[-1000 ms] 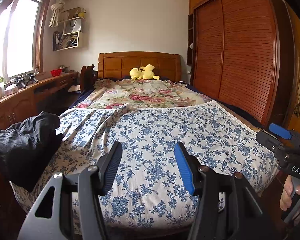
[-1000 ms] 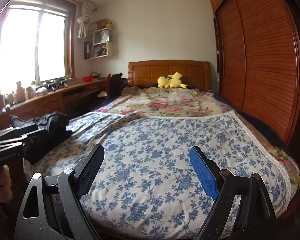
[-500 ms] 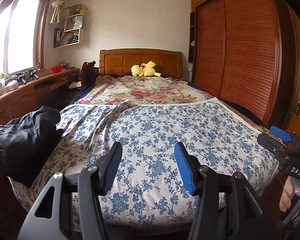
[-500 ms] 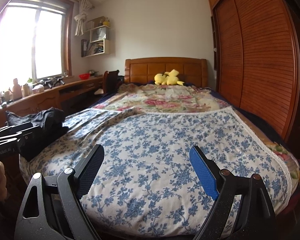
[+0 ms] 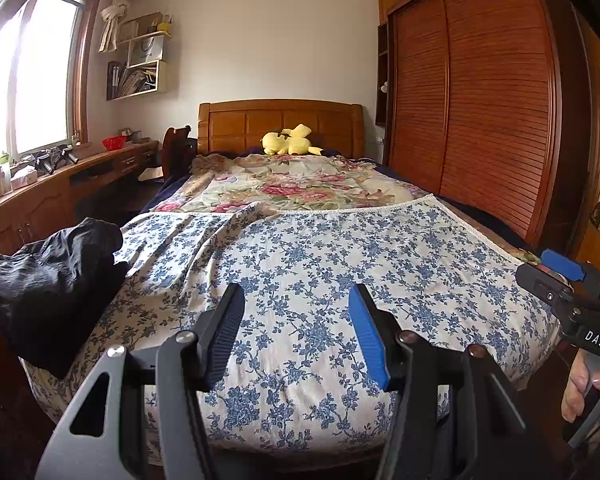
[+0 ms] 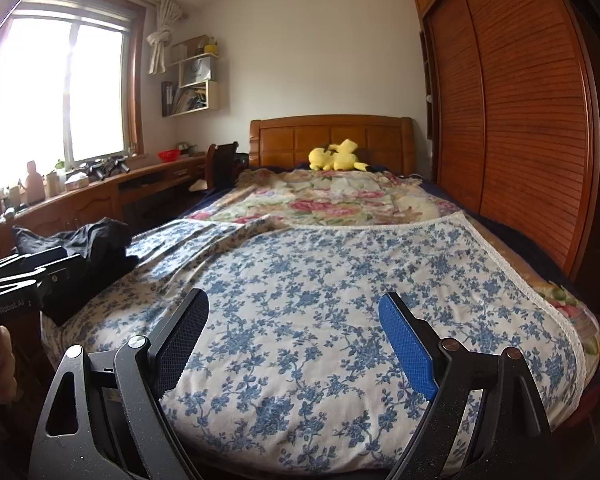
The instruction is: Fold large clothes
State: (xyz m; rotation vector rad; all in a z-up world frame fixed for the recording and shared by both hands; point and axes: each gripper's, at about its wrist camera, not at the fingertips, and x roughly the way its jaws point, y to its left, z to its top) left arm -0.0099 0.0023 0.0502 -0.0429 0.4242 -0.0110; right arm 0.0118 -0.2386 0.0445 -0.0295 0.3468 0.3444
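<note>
A large white cloth with blue flowers [image 5: 320, 264] lies spread over the foot of the bed; it also shows in the right wrist view [image 6: 320, 288]. Its far left part is wrinkled. A black garment [image 5: 48, 276] lies bunched on the bed's left corner, also visible in the right wrist view [image 6: 88, 252]. My left gripper [image 5: 296, 332] is open and empty above the near edge of the cloth. My right gripper [image 6: 292, 340] is open and empty, held to the right of it; it shows at the right edge of the left wrist view [image 5: 568, 280].
A pink floral quilt [image 5: 296, 188] covers the far half of the bed, with a yellow plush toy [image 5: 288, 144] by the wooden headboard [image 5: 280, 120]. A wooden wardrobe [image 5: 480, 112] runs along the right. A desk [image 5: 60, 184] and chair [image 5: 176, 152] stand on the left under the window.
Both grippers have tilted up slightly and drawn back a little, so the bed sits lower in both views. Both stay open and empty. The cloth has not moved.
</note>
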